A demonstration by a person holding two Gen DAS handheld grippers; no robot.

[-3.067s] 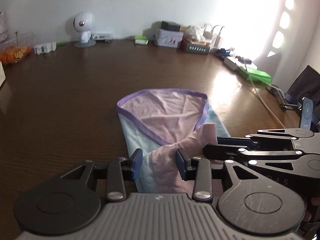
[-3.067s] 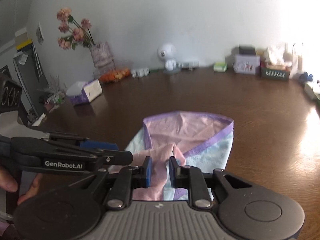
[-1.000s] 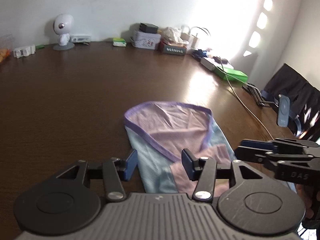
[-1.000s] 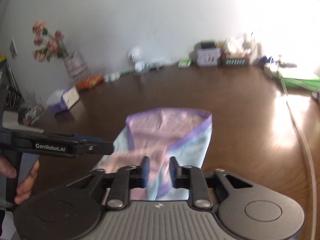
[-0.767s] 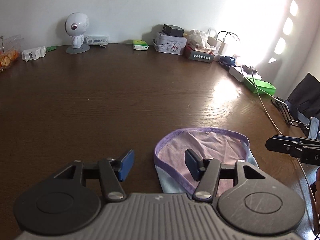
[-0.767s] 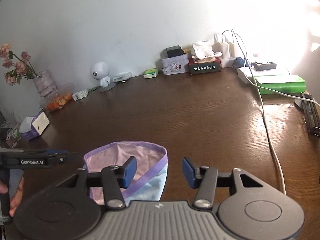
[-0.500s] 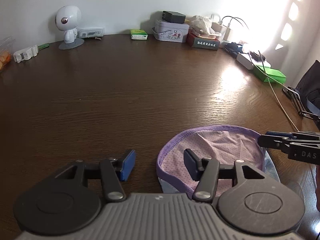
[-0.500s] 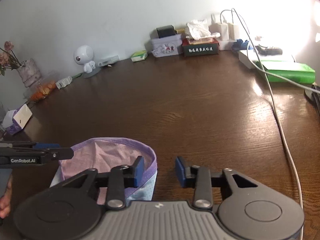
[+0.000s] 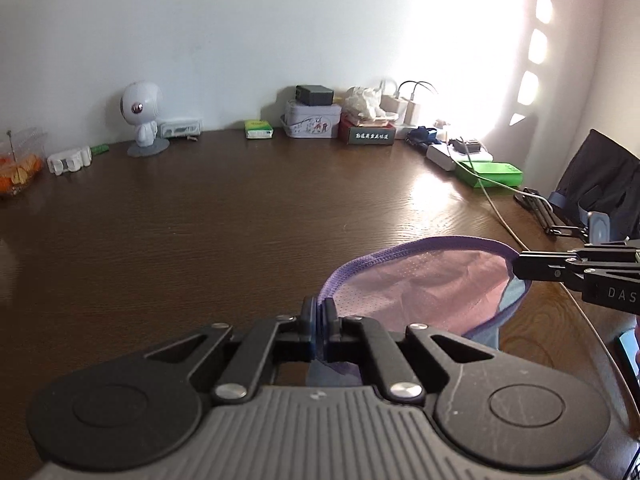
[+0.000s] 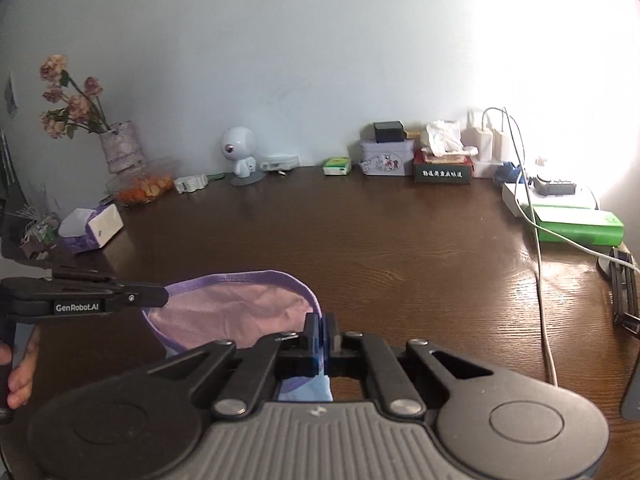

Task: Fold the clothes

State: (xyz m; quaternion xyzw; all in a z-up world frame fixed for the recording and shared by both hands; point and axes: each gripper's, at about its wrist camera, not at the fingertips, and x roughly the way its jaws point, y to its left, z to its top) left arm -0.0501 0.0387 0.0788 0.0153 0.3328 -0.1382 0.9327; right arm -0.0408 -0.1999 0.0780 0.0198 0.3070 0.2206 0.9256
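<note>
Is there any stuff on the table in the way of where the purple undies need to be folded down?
Nothing visible is. Both the left gripper and right gripper pinch the underwear, and the table ahead is bare.

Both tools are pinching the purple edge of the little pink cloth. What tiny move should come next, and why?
Probably lift both ends together. The left tool and right tool are each shut on the garment's purple edge at opposite ends, so it is ready to carry over into a fold.

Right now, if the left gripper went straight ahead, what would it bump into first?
Probably nothing soon: beyond the left gripper, shut on the garment, lies bare table. The green box by the wall seems first, though depth is unclear.
</note>
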